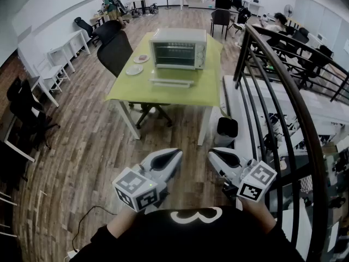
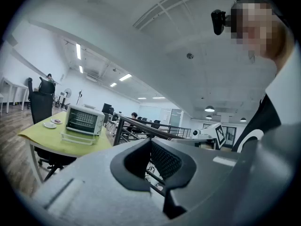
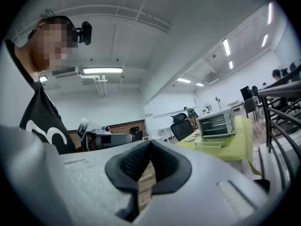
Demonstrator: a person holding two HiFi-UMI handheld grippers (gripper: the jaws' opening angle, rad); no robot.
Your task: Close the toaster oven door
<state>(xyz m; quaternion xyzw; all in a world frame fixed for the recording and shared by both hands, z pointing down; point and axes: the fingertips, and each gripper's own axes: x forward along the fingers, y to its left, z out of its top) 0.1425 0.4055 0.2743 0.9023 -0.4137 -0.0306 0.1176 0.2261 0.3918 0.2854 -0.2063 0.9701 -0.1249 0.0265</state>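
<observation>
In the left gripper view, the left gripper (image 2: 150,141) is seen with its jaws pressed together, pad against pad, and nothing is held between them. The same is shown in the right gripper view: the jaws of the right gripper (image 3: 150,144) are closed on nothing, and only the wooden floor (image 3: 145,173) is glimpsed below the seam. In the head view both grippers are held level and side by side, close to the person's black shirt (image 1: 191,239) and well apart from the table. The toaster oven (image 1: 178,48) is set at the far side of the yellow-green tabletop (image 1: 207,89), and its door (image 1: 171,82) is lowered flat in front of it — open, untouched by either gripper. Two small plates (image 1: 134,69) are placed just left of the oven, and a black chair (image 1: 115,51) is drawn up at that side. A dark railing (image 1: 283,91) is curved along the right of the view.
</observation>
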